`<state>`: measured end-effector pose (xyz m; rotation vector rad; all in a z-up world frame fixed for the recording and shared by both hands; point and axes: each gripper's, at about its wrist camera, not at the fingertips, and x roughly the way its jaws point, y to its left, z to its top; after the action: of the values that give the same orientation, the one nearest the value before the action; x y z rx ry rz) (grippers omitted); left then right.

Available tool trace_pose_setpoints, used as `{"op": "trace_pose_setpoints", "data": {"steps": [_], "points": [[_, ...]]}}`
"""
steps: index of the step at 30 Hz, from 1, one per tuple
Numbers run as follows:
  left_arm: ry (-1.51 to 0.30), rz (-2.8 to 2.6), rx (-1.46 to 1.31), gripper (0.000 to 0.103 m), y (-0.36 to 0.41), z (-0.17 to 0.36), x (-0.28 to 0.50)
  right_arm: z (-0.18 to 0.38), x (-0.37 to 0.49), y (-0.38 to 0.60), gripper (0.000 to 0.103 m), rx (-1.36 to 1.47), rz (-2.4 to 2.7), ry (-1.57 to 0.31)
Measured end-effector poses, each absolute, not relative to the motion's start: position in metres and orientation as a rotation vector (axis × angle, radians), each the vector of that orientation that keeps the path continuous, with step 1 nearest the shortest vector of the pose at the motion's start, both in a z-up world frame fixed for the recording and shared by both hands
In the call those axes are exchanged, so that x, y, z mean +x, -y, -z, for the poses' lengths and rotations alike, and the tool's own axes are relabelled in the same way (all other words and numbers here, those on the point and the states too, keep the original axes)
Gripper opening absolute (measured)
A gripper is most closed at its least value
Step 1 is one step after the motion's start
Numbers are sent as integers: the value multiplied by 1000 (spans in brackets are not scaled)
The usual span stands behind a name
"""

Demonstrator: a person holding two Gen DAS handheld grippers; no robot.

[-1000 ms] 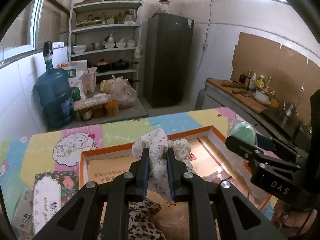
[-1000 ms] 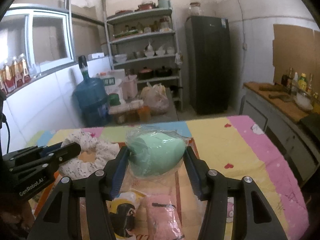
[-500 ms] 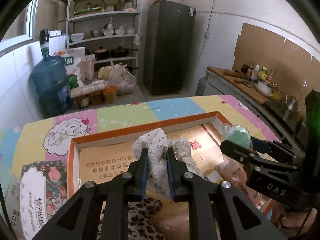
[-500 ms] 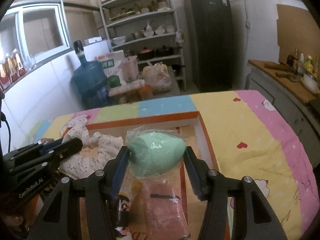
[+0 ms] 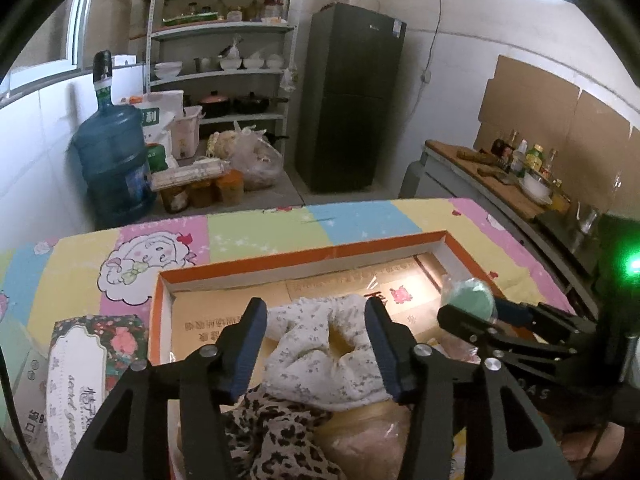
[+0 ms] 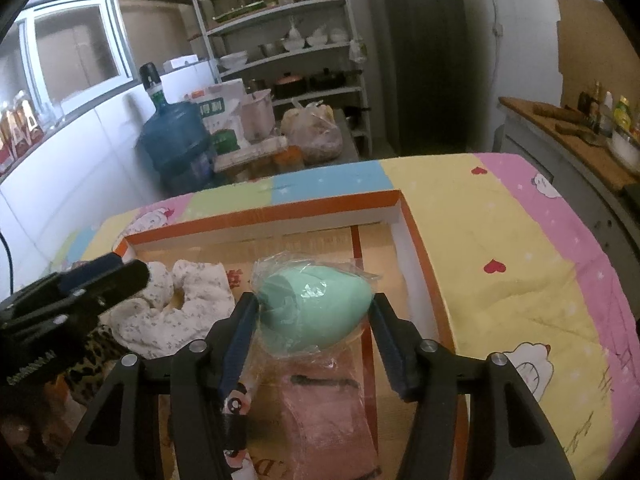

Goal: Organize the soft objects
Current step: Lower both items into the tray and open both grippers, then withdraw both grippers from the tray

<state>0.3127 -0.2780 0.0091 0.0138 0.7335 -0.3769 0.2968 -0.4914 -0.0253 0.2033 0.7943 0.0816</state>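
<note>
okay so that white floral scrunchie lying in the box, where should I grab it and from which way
Grip one bunched side of the scrunchie's ring, coming from above. It lies flat in the box as a puffy loop with an open centre, so one finger can go into the hole and the other outside. The left gripper, whose fingers have just been opening, already straddles it.

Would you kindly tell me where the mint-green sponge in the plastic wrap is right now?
In the right wrist view the mint-green sponge sits between the right tool's fingers, inside the orange-rimmed box, right of the white floral scrunchie.
</note>
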Motion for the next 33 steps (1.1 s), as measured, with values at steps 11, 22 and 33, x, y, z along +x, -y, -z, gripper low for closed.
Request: {"op": "trace_pose_setpoints", "data": {"steps": [11, 22, 33], "points": [[-652, 366, 36, 75, 276, -26, 292, 25, 294, 488, 72, 190, -83, -797], [-612, 359, 34, 75, 264, -40, 275, 10, 270, 483, 72, 173, -67, -743], [-582, 357, 19, 75, 248, -53, 251, -14, 245, 466, 72, 150, -53, -685]]}}
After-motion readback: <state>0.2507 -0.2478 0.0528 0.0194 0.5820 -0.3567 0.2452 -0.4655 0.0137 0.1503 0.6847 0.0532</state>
